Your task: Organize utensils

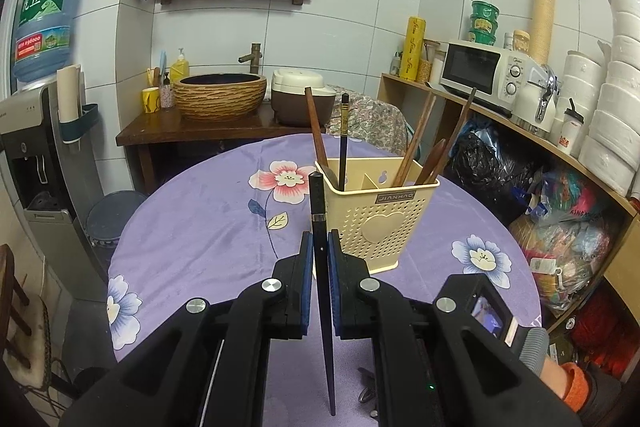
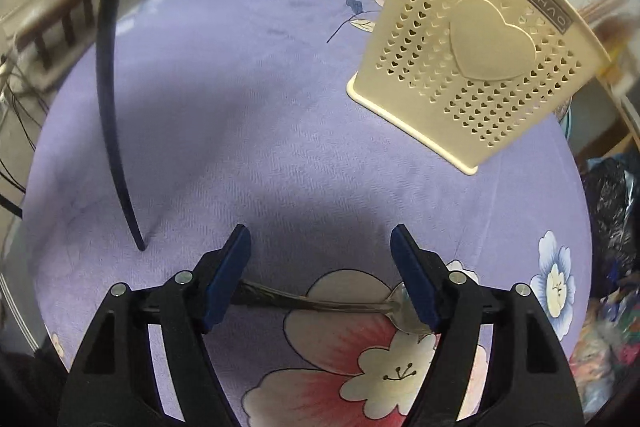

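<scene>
My left gripper (image 1: pixel 320 247) is shut on a dark blue chopstick (image 1: pixel 319 211), held upright just left of the cream utensil holder (image 1: pixel 380 223). The holder stands on the purple flowered tablecloth (image 1: pixel 200 227) with several wooden utensils (image 1: pixel 416 139) and one dark chopstick (image 1: pixel 343 135) inside. In the right wrist view the same held chopstick (image 2: pixel 105 67) hangs at the left, and the holder (image 2: pixel 476 43) is at the upper right. My right gripper (image 2: pixel 320 251) is open, low over a metal spoon (image 2: pixel 320 303) that lies crosswise on the cloth between its fingers.
The round table ends close behind the holder. A wooden counter with a woven basin (image 1: pixel 220 95) and rice cooker (image 1: pixel 300 95) stands beyond. Shelving with a microwave (image 1: pixel 480 71) and bags lines the right. A water dispenser (image 1: pixel 32 131) is at the left.
</scene>
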Demonstrator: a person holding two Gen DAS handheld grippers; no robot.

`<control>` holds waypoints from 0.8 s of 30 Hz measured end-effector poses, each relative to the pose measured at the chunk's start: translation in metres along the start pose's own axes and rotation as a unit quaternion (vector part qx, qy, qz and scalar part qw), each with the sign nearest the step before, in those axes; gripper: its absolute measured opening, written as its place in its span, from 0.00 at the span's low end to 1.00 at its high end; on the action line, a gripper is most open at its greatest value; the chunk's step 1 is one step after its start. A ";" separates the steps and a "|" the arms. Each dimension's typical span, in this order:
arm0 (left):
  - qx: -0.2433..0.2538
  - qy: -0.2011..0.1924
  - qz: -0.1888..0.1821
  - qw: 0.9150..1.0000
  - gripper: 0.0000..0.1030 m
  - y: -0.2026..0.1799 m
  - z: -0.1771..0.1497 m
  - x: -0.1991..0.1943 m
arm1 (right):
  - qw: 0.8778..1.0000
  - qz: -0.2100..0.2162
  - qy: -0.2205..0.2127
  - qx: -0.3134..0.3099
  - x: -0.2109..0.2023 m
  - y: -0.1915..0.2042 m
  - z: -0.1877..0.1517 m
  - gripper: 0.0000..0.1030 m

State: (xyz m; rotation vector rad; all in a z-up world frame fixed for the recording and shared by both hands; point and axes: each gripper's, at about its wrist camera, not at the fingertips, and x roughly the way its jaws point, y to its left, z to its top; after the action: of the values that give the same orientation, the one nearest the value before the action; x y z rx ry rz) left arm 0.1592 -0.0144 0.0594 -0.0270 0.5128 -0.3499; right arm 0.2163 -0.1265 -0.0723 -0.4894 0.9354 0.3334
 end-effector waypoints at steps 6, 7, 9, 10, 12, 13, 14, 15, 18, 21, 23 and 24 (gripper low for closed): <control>-0.003 -0.002 -0.002 1.000 0.08 0.001 0.000 -0.003 | 0.995 -0.053 0.034 -0.073 -0.022 -0.006 -0.045 0.71; -0.003 -0.002 -0.002 1.000 0.08 0.001 0.000 -0.004 | 0.995 -0.059 0.039 -0.076 -0.026 -0.010 -0.055 0.71; -0.005 -0.004 -0.002 1.000 0.08 0.001 0.000 -0.006 | 0.994 -0.074 0.043 -0.066 -0.031 -0.019 -0.072 0.73; -0.007 -0.005 -0.002 1.000 0.08 0.001 -0.001 -0.007 | 0.994 -0.078 0.041 -0.058 -0.033 -0.024 -0.076 0.73; -0.008 -0.007 -0.003 1.000 0.08 0.001 -0.001 -0.007 | 0.997 -0.071 0.023 -0.026 -0.038 -0.037 -0.085 0.73; -0.008 -0.007 -0.003 1.000 0.08 0.001 -0.001 -0.007 | 0.998 -0.056 0.003 0.014 -0.043 -0.049 -0.088 0.73; -0.009 -0.008 -0.002 1.000 0.08 0.001 -0.001 -0.008 | 0.998 -0.045 -0.007 0.046 -0.045 -0.059 -0.088 0.74; -0.010 -0.008 -0.003 1.000 0.08 0.002 -0.001 -0.008 | 0.996 -0.032 -0.017 0.086 -0.045 -0.070 -0.089 0.74; -0.010 -0.008 -0.003 1.000 0.08 0.002 -0.001 -0.008 | 0.972 0.020 -0.047 0.229 -0.044 -0.105 -0.092 0.75; -0.009 -0.008 -0.005 1.000 0.08 0.003 -0.001 -0.009 | 0.958 0.058 -0.051 0.277 -0.034 -0.107 -0.093 0.75; -0.008 -0.007 -0.006 1.000 0.08 0.003 -0.001 -0.009 | 0.963 0.048 -0.051 0.259 -0.031 -0.095 -0.084 0.75; -0.008 -0.007 -0.006 1.000 0.08 0.001 0.000 -0.008 | 0.967 0.043 -0.049 0.247 -0.027 -0.088 -0.077 0.75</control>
State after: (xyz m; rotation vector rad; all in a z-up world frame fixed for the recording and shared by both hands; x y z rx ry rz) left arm 0.1526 -0.0104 0.0629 -0.0481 0.5011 -0.3569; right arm 0.1903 -0.2435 -0.0663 0.0256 0.9068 0.1897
